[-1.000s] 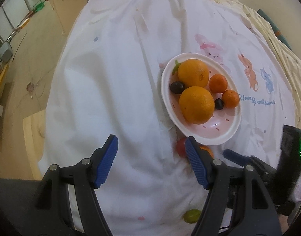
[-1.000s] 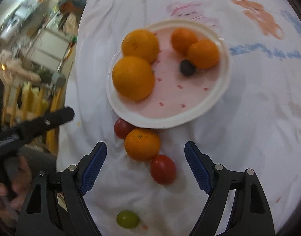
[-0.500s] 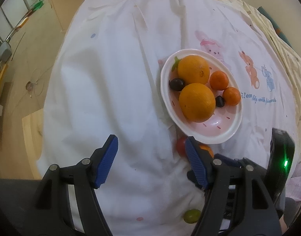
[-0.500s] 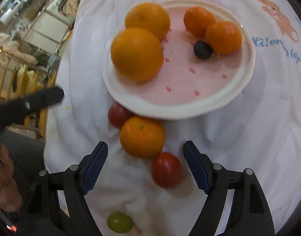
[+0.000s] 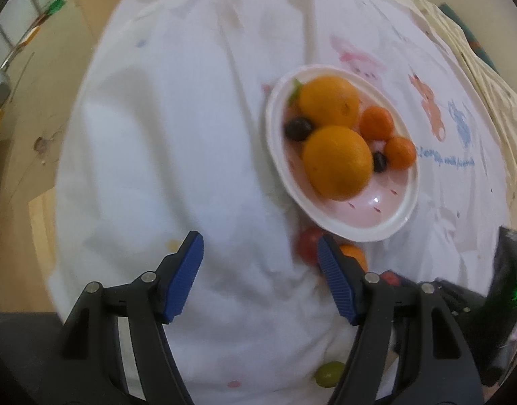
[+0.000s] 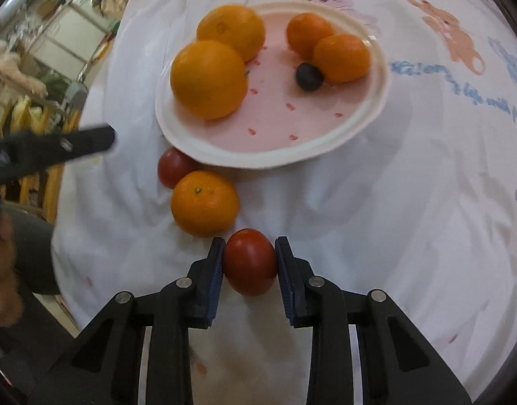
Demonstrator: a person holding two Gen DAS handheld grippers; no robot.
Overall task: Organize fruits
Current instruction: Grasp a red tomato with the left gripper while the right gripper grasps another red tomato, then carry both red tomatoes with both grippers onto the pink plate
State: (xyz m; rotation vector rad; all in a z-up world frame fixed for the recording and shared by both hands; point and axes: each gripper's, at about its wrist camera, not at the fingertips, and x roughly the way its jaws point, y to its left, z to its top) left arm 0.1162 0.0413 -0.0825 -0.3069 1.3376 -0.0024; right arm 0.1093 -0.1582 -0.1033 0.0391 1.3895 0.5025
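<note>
**Red tomato pinched beside the fruit plate**

Left wrist view: The left gripper [image 5: 258, 270] has its blue pads spread wide apart, with nothing between them. It hangs over the white cloth [image 5: 164, 141]. The pink plate [image 5: 403, 222] sits ahead and to the right. On it are two big oranges [image 5: 337, 162], two small oranges [image 5: 376, 122] and two dark grapes [image 5: 297, 129]. Just below the plate, a red tomato [image 5: 307, 244] and a small orange peek out behind the right pad. A green grape [image 5: 327, 373] lies low on the cloth, near the gripper's arm.

Right wrist view: The right gripper [image 6: 249, 263] pinches a red tomato [image 6: 250, 261] between its two blue pads. This tomato is on the cloth, just below the loose small orange [image 6: 204, 202]. Another red tomato [image 6: 174, 167] touches that orange and sits under the plate's [image 6: 224, 155] rim. One big orange [image 6: 208, 79] on the plate is nearest.
</note>
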